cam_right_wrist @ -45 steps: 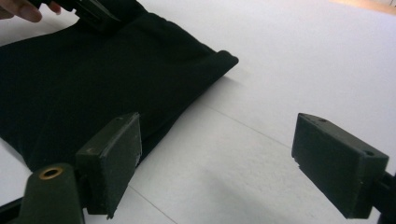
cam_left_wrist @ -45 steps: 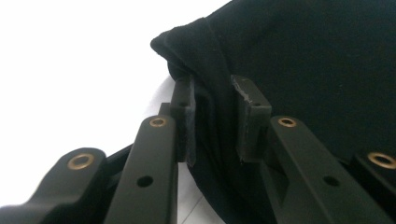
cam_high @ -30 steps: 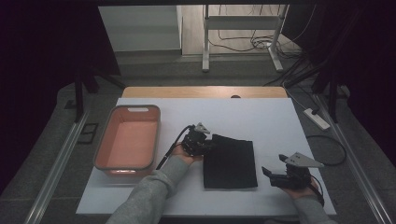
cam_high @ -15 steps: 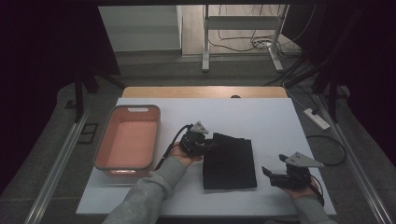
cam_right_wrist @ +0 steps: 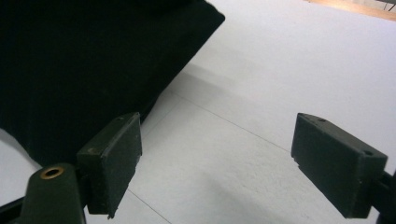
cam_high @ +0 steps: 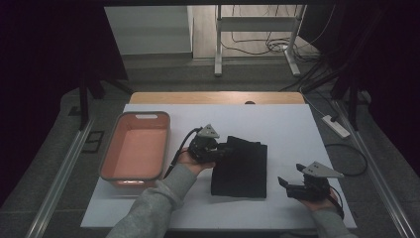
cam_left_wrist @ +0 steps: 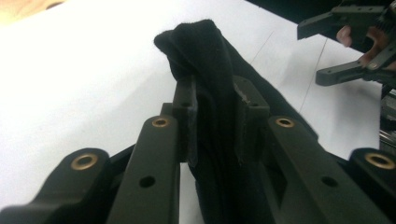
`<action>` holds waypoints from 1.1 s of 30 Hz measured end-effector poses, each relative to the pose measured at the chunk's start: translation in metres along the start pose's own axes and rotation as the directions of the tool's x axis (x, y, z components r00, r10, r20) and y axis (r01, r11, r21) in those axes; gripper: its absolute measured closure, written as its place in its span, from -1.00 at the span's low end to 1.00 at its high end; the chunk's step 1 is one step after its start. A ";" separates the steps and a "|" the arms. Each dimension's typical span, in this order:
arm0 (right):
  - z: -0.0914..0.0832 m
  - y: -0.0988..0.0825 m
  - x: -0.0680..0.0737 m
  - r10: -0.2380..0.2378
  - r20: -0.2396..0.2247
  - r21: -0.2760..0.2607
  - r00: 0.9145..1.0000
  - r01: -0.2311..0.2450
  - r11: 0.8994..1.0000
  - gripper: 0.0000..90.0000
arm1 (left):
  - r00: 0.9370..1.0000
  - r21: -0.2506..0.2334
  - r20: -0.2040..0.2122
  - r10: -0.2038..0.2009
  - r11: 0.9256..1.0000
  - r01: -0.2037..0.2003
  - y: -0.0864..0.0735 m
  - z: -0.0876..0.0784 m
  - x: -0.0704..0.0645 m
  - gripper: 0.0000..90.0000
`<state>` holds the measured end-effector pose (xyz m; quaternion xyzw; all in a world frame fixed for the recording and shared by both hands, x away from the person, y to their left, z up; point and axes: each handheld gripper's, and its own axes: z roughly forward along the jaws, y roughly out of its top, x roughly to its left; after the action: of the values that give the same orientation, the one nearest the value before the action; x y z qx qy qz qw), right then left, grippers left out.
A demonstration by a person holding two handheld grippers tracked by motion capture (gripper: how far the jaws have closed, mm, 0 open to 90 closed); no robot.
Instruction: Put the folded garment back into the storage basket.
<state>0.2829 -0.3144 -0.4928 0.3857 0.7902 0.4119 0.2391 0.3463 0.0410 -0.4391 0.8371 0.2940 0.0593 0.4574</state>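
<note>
While the left gripper (cam_high: 221, 149) sits at the far-left corner of the black cloth (cam_high: 242, 171), its jaws are pressed together on a bunched fold of that fabric. Left gripper view: both pads pinch the cloth (cam_left_wrist: 212, 70), which rises between them in a rumpled ridge and pokes out past the tips. That corner looks raised off the table (cam_high: 287, 129); the remainder of the cloth lies flat, folded into a rough rectangle, at the table's centre, slightly toward the near side.

Right gripper (cam_high: 286, 184): near the table's near-right corner, just right of the cloth's near-right corner, not touching it. Jaws spread wide, nothing between them. Right gripper view confirms this: the two pads stand well apart over bare white table (cam_right_wrist: 261, 93), with the cloth's edge (cam_right_wrist: 93, 60) to the left, beyond the left pad. The same gripper (cam_left_wrist: 355, 46) shows at the upper right of the left gripper view, jaws apart.

Orange bin (cam_high: 111, 163): stands on the left part of the table, well left of the cloth, just left of the left hand (cam_high: 190, 161). A cable trails from the left gripper toward the near side, running beside the bin's right wall. Grey sleeve (cam_high: 148, 208) enters from the near edge.
</note>
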 end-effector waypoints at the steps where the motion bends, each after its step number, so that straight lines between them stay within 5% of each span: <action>1: 0.000 0.000 0.000 0.001 0.000 -0.002 1.000 -0.001 1.000 -0.62 | 1.000 -0.004 0.002 0.001 1.000 -0.001 0.001 -0.001 0.000 0.64; 33: 0.000 0.000 -0.001 0.000 0.005 -0.004 1.000 0.000 1.000 -0.62 | 0.999 -0.096 0.010 0.031 0.995 -0.030 0.016 -0.041 -0.009 0.65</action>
<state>0.2835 -0.3148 -0.4929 0.3863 0.7887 0.4126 0.2418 0.3311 0.0592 -0.4009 0.8190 0.2753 0.0758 0.4977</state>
